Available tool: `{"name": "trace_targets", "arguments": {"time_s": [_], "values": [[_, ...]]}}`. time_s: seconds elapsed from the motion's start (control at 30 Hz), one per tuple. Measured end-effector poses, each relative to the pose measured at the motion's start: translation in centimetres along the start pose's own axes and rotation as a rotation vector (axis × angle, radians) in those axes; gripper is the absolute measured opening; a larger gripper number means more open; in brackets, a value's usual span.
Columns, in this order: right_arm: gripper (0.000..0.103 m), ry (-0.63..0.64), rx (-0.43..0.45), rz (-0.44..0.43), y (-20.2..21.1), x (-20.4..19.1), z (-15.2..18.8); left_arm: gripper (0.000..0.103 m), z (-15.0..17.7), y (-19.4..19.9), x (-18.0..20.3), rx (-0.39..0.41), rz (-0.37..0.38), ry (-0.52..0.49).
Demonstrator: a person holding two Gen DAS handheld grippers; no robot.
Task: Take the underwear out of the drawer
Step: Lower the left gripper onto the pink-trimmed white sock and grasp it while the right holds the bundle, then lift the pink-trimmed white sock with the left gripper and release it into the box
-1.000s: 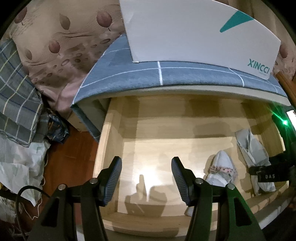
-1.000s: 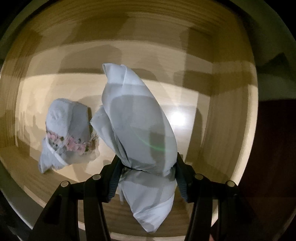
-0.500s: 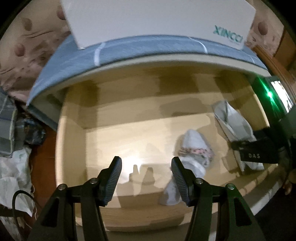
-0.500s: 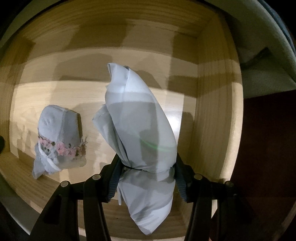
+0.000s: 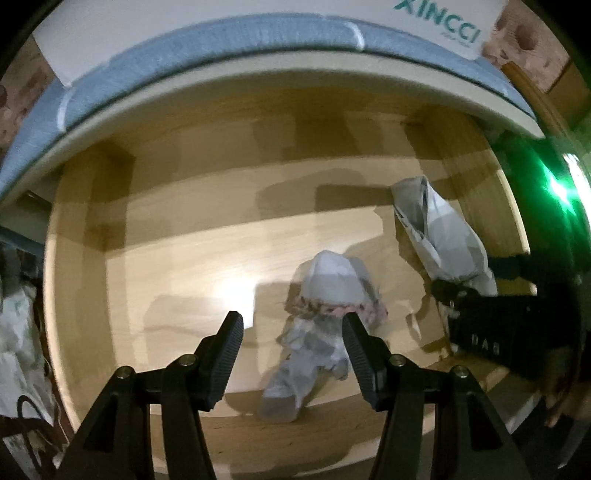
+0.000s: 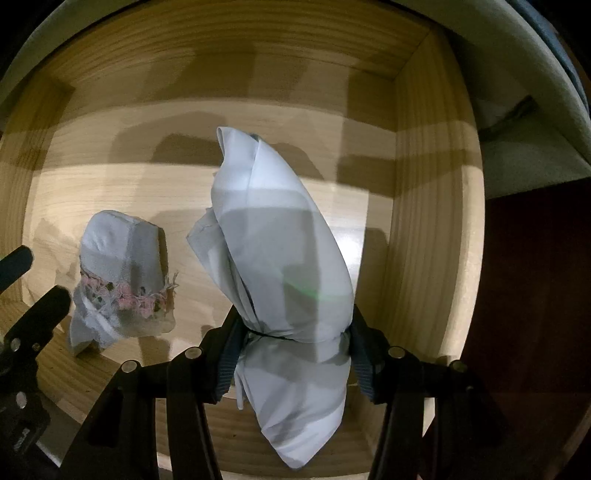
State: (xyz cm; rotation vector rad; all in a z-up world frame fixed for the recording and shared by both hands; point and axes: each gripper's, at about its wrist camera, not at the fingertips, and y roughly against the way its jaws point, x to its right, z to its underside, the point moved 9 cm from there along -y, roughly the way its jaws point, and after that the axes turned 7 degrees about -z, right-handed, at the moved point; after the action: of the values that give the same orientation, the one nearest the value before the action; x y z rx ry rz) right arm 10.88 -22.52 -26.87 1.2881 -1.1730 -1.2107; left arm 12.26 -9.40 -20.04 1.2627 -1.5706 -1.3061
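Observation:
The wooden drawer point(image 5: 166, 258) stands pulled out. A pale underwear with a pink lace band point(image 5: 332, 291) lies crumpled on its floor. My left gripper point(image 5: 291, 328) hangs open above it, its right finger in line with the lace band, the pads apart from the cloth. A plain pale grey underwear point(image 6: 280, 258) is pinched at its middle by my right gripper point(image 6: 295, 332), near the drawer's right wall point(image 6: 424, 221). The lace underwear point(image 6: 122, 273) lies to its left, with the left gripper's fingertips point(image 6: 51, 299) just beside it.
A white box lettered XINCCI point(image 5: 436, 33) rests on a blue grid-lined cloth point(image 5: 221, 40) above the drawer's back. Dark wooden floor point(image 6: 535, 295) lies right of the drawer. Light crumpled cloth point(image 5: 18, 332) lies left of it.
My left gripper has swung right and down over the drawer, so the lace underwear now sits by its fingers. The right gripper keeps its grip on the plain underwear, nearly still.

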Motion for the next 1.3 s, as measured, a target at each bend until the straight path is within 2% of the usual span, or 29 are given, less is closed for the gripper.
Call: {"name": "trace_targets", "arguments": {"time_s": [0.37,0.5,0.67,0.9,1.17,1.23,1.3], "values": [[0.052,0.002,0.0,-0.004,-0.2,0.3,-0.1,0.057,-1.1,-3.0,1.9,-0.146,0.07,0.064],[0.051,0.0,0.0,-0.003,-0.2,0.6,-0.3,0.057,-1.1,-3.9,1.9,-0.194,0.032,0.054],[0.052,0.003,-0.001,-0.006,0.3,0.6,-0.8,0.058,-1.0,-5.5,2.3,-0.268,0.048,0.072],[0.052,0.004,-0.002,-0.005,0.8,0.8,-1.0,0.059,-1.1,-6.3,2.2,-0.292,0.032,0.05],[0.052,0.004,-0.002,-0.005,0.7,0.6,-1.0,0.057,-0.6,-6.2,-0.3,-0.304,0.009,0.042],[0.052,0.004,-0.002,-0.005,0.7,0.6,-1.1,0.046,-0.5,-5.9,0.0,-0.303,0.019,0.045],[0.052,0.004,-0.002,-0.005,0.7,0.6,-1.1,0.039,-0.4,-5.8,-0.5,-0.3,0.03,0.053]]}}
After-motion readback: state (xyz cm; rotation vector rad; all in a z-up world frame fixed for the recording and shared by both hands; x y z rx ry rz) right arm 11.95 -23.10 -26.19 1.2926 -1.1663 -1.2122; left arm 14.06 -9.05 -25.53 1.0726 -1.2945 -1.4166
